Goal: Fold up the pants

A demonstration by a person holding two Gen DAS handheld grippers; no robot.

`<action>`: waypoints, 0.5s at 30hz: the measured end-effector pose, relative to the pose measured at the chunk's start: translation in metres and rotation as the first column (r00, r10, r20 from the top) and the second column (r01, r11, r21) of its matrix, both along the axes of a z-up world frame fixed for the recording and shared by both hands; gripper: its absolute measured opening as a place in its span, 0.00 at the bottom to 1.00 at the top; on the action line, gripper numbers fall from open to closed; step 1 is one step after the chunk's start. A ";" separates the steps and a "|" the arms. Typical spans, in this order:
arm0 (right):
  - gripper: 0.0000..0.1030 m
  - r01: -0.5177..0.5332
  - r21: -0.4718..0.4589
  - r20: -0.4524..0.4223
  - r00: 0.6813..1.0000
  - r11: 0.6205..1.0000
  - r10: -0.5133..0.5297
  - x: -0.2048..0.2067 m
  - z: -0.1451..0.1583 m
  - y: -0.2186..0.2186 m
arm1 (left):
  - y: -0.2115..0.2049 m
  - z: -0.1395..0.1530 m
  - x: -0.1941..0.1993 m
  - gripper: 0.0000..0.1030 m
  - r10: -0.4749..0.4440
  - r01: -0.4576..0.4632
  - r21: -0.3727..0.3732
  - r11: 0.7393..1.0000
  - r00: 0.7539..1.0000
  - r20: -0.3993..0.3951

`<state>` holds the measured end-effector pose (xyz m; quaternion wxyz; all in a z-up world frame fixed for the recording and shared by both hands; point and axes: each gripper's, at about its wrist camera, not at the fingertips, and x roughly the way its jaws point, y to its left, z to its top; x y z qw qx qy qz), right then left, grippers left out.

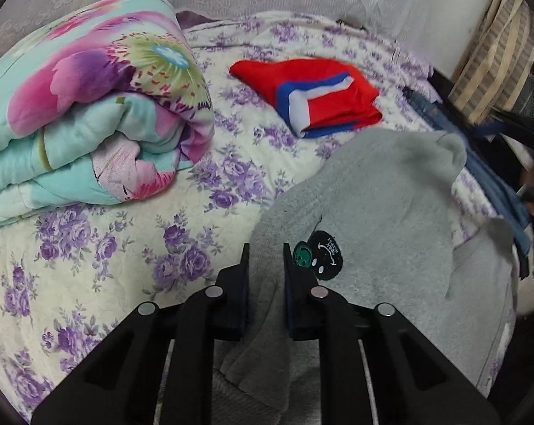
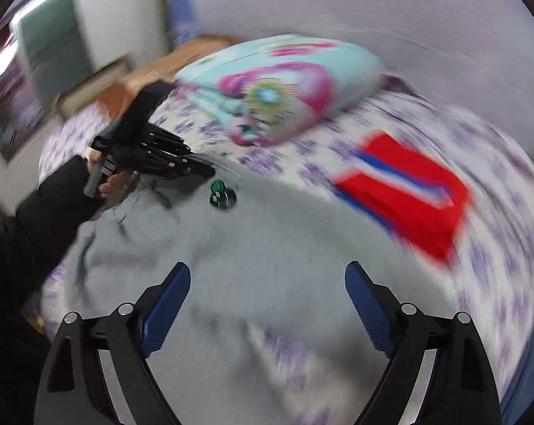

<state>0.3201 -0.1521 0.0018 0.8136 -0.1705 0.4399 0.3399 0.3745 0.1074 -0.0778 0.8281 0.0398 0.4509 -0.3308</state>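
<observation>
Grey pants (image 1: 366,219) lie rumpled on bed (image 1: 132,248), near red garment (image 1: 316,95). Left gripper (image 1: 265,262) pinches a fabric fold by the patch (image 1: 323,255). Right gripper (image 2: 267,276) spread wide, empty, above cloth. Step: mid-fold, likely. Next: right needs its own edge grip.

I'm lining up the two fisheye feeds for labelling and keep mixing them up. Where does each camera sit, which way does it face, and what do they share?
Left wrist: on the left gripper, looking along its fingers, shut on the grey pants, toward the floral quilt.
Right wrist: on the open right gripper, above the pants, looking across the bed; blurred; shows the left gripper and the person's left hand.
Shared: pants, quilt, red folded garment, purple-flowered bedsheet.
</observation>
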 end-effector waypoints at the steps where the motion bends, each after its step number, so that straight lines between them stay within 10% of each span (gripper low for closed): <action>1: 0.87 -0.020 -0.023 -0.012 1.000 1.000 0.019 0.015 -0.007 0.011 | 0.001 -0.001 0.001 0.14 0.001 -0.001 -0.004 1.000 1.000 -0.001; 11: 0.86 -0.116 -0.255 -0.180 0.981 0.960 0.071 0.107 -0.096 0.059 | 0.007 -0.001 -0.003 0.14 -0.006 0.006 -0.029 1.000 1.000 0.002; 13: 0.26 -0.147 -0.158 -0.273 0.957 0.977 0.100 0.109 -0.102 0.057 | 0.007 -0.004 0.000 0.14 0.006 -0.006 -0.024 1.000 1.000 -0.010; 15: 0.08 -0.200 -0.187 -0.193 0.967 0.962 0.164 0.095 -0.096 0.064 | 0.007 -0.006 0.004 0.14 0.035 -0.035 -0.002 0.999 0.999 -0.007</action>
